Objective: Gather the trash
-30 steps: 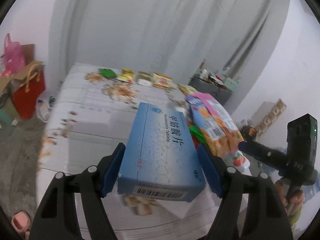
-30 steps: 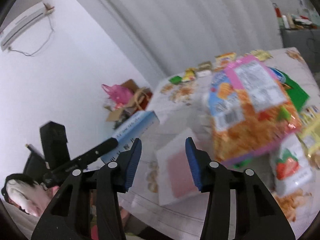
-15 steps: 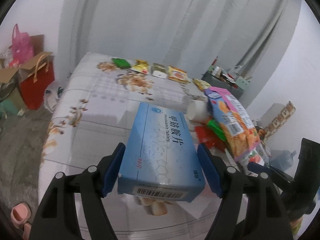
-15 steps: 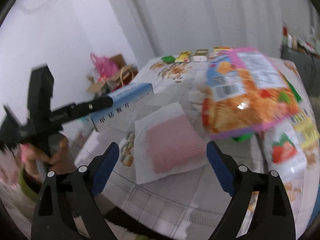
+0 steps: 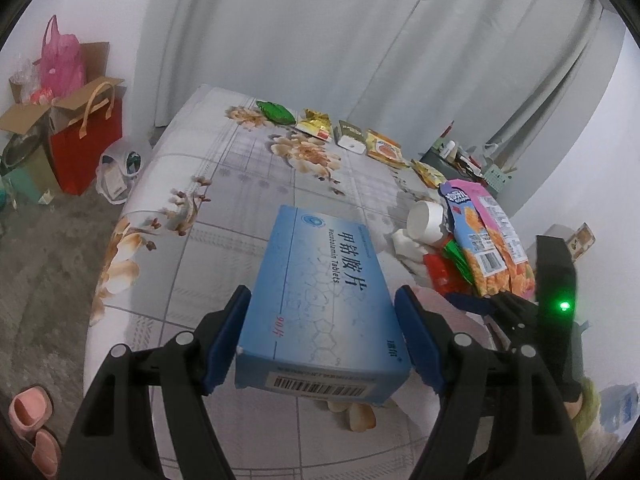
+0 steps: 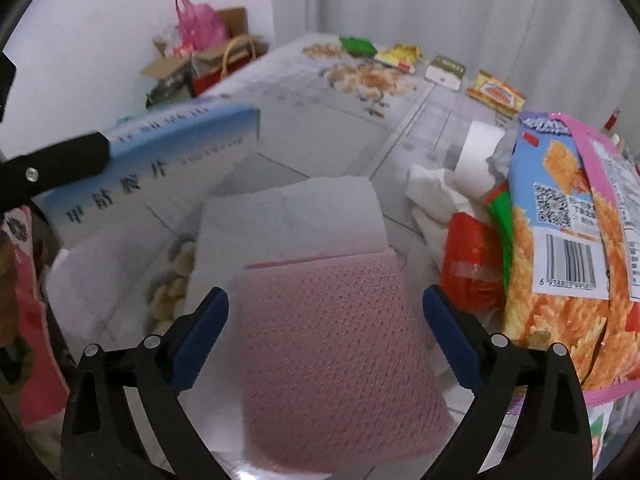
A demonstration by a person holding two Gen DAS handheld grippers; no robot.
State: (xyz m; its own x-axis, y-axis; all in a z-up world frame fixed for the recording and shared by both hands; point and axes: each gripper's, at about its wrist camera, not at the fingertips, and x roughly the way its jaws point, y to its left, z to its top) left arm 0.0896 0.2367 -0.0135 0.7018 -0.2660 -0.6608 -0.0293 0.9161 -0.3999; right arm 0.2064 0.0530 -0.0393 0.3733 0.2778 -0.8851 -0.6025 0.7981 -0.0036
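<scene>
A bed (image 5: pixel 248 184) with a flowered sheet carries the scattered trash. A large orange snack bag (image 6: pixel 572 248) lies along its right side, beside a red packet (image 6: pixel 468 264) and a white paper cup (image 5: pixel 426 222). The left gripper (image 5: pixel 324 340) is clamped on a blue tablet box (image 5: pixel 324 292), lifted above the sheet. The right gripper (image 6: pixel 326 332), fingers spread apart, hovers over a pink cloth (image 6: pixel 336 344) lying on white paper (image 6: pixel 288 216).

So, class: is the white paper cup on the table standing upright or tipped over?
Tipped over. The white paper cup lies on its side with its open mouth facing sideways, resting against crumpled tissue beside the snack bag.
</scene>
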